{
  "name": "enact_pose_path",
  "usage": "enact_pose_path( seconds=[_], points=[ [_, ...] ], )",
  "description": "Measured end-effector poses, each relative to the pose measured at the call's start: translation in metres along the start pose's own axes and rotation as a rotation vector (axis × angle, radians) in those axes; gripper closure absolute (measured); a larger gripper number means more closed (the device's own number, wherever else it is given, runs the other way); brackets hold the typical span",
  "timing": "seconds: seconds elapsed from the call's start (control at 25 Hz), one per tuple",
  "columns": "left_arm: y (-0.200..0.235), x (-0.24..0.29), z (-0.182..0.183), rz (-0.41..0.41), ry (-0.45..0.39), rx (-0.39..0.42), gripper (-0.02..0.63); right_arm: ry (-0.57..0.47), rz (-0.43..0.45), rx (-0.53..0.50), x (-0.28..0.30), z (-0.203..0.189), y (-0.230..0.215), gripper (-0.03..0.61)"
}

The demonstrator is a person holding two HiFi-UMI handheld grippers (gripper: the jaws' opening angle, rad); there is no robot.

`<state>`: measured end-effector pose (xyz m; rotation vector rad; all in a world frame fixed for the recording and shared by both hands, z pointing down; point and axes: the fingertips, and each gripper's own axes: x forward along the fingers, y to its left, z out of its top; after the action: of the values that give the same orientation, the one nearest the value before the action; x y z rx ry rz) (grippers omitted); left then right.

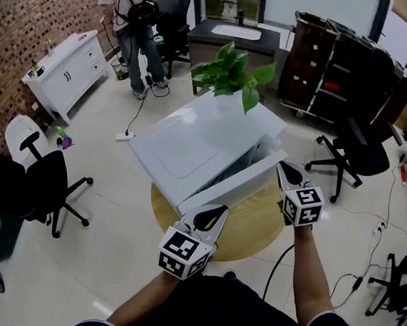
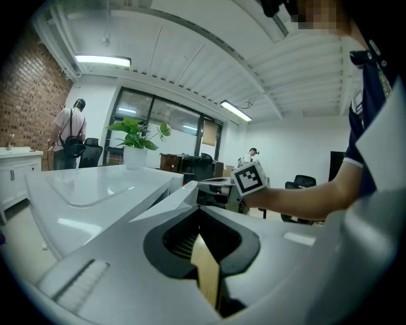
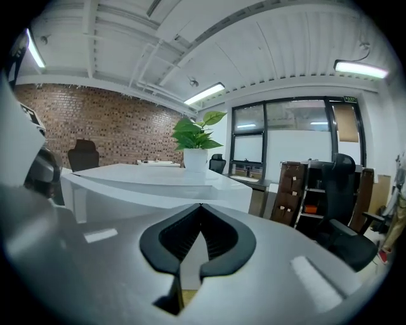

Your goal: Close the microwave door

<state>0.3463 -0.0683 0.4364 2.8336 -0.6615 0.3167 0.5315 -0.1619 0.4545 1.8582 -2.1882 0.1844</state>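
A white microwave [image 1: 194, 141] stands on a round wooden table [image 1: 249, 229]. Its door [image 1: 237, 179] hangs partly open, a long white slab tilted out toward me. My left gripper [image 1: 220, 211] sits at the door's near left end, jaws shut with nothing between them. My right gripper [image 1: 282, 165] is at the door's right end, also shut and empty. In the left gripper view the shut tips [image 2: 198, 207] point along the door edge [image 2: 181, 192], with the right gripper's marker cube [image 2: 248, 178] beyond. The right gripper view has its shut tips [image 3: 200, 205] just below the microwave [image 3: 158, 184].
A potted plant [image 1: 232, 75] stands on the microwave's far right corner. A black office chair [image 1: 48, 184] is at the left, another [image 1: 356, 147] at the right beside a dark shelf cart [image 1: 322, 61]. A person [image 1: 133, 29] stands at the back. Cables lie on the floor [image 1: 381, 227].
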Motion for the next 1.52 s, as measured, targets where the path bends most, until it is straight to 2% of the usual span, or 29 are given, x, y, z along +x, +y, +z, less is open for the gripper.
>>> enact_pose_path(
  seconds=[0.44,0.84,1.0,1.36,1.52],
  points=[
    [0.007,-0.008,-0.005,0.042,0.010,-0.018,0.601,-0.001,0.073,-0.009,0.045,0.007,0.013,0.577],
    [-0.004,0.004,-0.012,-0.001,0.032,-0.025,0.601,0.013,0.116,0.037,0.049,0.008,0.015,0.578],
    [-0.007,0.007,-0.011,-0.015,0.038,-0.019,0.601,0.017,0.136,0.090,0.065,0.012,0.018,0.578],
    [-0.003,0.001,-0.014,-0.011,0.038,-0.023,0.601,0.004,0.131,0.088,0.065,0.013,0.017,0.578],
    [-0.004,0.004,-0.010,-0.037,0.037,-0.021,0.601,0.010,0.143,0.077,0.060,0.012,0.020,0.578]
  ],
)
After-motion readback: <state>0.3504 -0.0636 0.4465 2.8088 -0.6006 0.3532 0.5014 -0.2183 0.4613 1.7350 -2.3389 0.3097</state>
